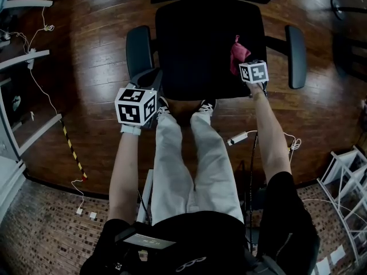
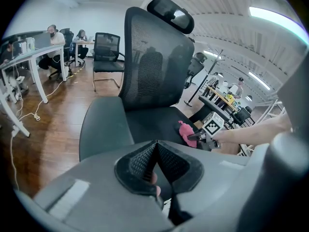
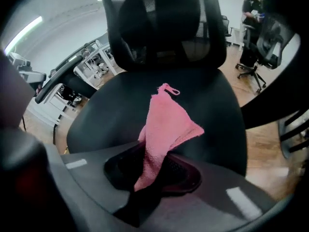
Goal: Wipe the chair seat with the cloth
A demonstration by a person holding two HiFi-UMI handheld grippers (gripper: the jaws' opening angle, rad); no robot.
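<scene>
A black office chair stands before me, its seat (image 1: 198, 50) wide and dark. My right gripper (image 1: 245, 67) is shut on a pink cloth (image 1: 238, 53), which hangs over the seat's right side. In the right gripper view the cloth (image 3: 164, 129) drapes out from between the jaws above the seat (image 3: 203, 100). My left gripper (image 1: 150, 93) hovers at the seat's front left corner, near the left armrest (image 1: 137, 49). Its jaws are shut with nothing between them, pointing at the seat (image 2: 145, 124). The left gripper view also catches the cloth (image 2: 186, 132) and the right gripper (image 2: 199, 135).
The chair has a right armrest (image 1: 296, 55) and a tall mesh backrest (image 2: 154, 57). A person's legs in light trousers (image 1: 198, 159) stand right before the seat. Cables (image 1: 69, 142) run over the wooden floor. Desks, another chair (image 2: 107, 50) and seated people (image 2: 53, 45) are at the far left.
</scene>
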